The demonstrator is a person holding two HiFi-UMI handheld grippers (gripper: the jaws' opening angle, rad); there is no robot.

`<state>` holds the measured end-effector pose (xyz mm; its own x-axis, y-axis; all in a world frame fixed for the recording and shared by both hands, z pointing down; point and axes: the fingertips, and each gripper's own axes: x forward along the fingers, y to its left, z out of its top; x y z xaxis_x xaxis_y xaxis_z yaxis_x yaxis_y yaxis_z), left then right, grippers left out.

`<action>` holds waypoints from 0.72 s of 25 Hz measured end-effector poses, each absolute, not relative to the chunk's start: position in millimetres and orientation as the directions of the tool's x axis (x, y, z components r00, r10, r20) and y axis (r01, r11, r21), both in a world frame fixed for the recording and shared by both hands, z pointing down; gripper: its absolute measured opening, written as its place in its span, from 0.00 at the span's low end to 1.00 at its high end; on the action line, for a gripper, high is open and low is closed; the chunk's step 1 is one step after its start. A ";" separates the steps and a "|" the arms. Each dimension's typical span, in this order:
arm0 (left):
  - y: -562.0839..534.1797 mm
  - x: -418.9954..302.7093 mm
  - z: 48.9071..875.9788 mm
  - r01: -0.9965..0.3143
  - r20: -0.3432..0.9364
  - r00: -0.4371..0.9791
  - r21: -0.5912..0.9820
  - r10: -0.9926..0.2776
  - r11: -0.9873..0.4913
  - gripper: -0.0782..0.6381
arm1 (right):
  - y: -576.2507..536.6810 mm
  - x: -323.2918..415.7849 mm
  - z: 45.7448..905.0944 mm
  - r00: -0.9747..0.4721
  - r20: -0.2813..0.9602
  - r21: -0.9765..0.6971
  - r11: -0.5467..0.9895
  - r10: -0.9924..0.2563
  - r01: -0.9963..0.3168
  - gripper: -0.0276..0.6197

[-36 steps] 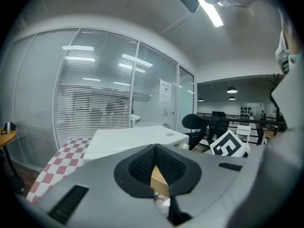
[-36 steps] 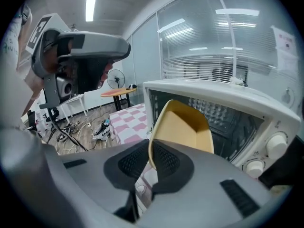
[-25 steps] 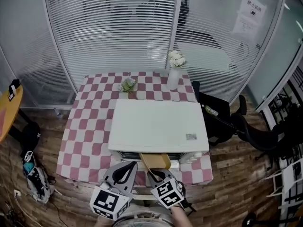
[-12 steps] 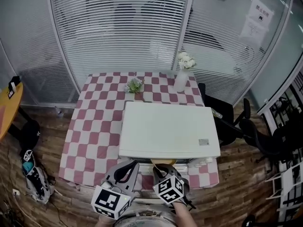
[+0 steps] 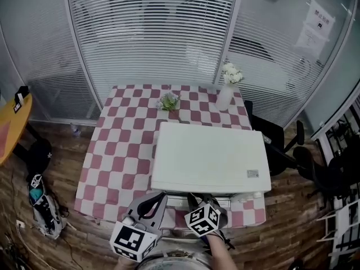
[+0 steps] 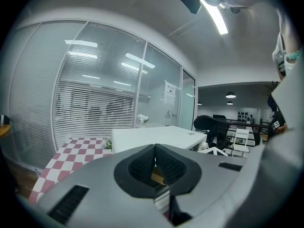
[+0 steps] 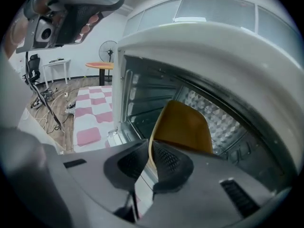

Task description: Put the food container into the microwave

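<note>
A white microwave [image 5: 208, 156] stands on the checkered table [image 5: 121, 151], its front facing me. In the right gripper view its cavity [image 7: 142, 94] is open, and a tan food container [image 7: 183, 127] sits tilted inside the opening. My right gripper [image 7: 148, 158] is shut on the container's near rim. In the head view that right gripper [image 5: 205, 202] is at the microwave's front edge, and the container is hidden under the microwave's top. My left gripper [image 5: 151, 204] hangs just left of it, jaws shut with nothing between them [image 6: 155, 163].
A vase of white flowers [image 5: 226, 91] and a small green plant [image 5: 167, 101] stand at the table's far side. A black office chair [image 5: 281, 145] is to the right. Bags [image 5: 42, 207] lie on the wooden floor at left, by an orange round table [image 5: 11, 122].
The right gripper has carried the tan container forward into the microwave; the container no longer shows in the head view. The left gripper has stayed beside it.
</note>
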<state>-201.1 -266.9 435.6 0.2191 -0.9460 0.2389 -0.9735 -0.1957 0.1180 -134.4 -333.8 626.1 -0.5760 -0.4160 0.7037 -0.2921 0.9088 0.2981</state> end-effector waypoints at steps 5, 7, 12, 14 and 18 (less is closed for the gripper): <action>-269.4 -202.4 438.2 -0.971 0.240 0.230 0.126 -0.943 -0.205 0.13 | -343.7 -141.1 634.1 -0.566 0.701 0.309 0.901 -0.433 -0.305 0.07; -270.9 -200.8 439.9 -0.969 0.246 0.240 0.127 -0.939 -0.214 0.13 | -347.3 -143.7 636.2 -0.569 0.697 0.307 0.899 -0.436 -0.313 0.08; -273.1 -197.4 442.0 -0.964 0.254 0.259 0.130 -0.932 -0.232 0.13 | -355.0 -145.6 638.9 -0.557 0.695 0.322 0.889 -0.455 -0.325 0.07; -273.8 -197.7 442.6 -0.963 0.256 0.261 0.132 -0.931 -0.234 0.13 | -357.0 -146.1 636.1 -0.562 0.681 0.327 0.882 -0.470 -0.340 0.08; -274.5 -198.4 444.7 -0.962 0.259 0.266 0.134 -0.929 -0.238 0.13 | -357.3 -146.3 627.7 -0.580 0.652 0.331 0.871 -0.488 -0.362 0.12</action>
<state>-198.4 -274.5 444.7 0.2657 -0.9286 0.2592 -0.9620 -0.2379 0.1336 -146.3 -357.3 627.7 -0.5802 -0.4885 0.6517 -0.3624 0.8714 0.3305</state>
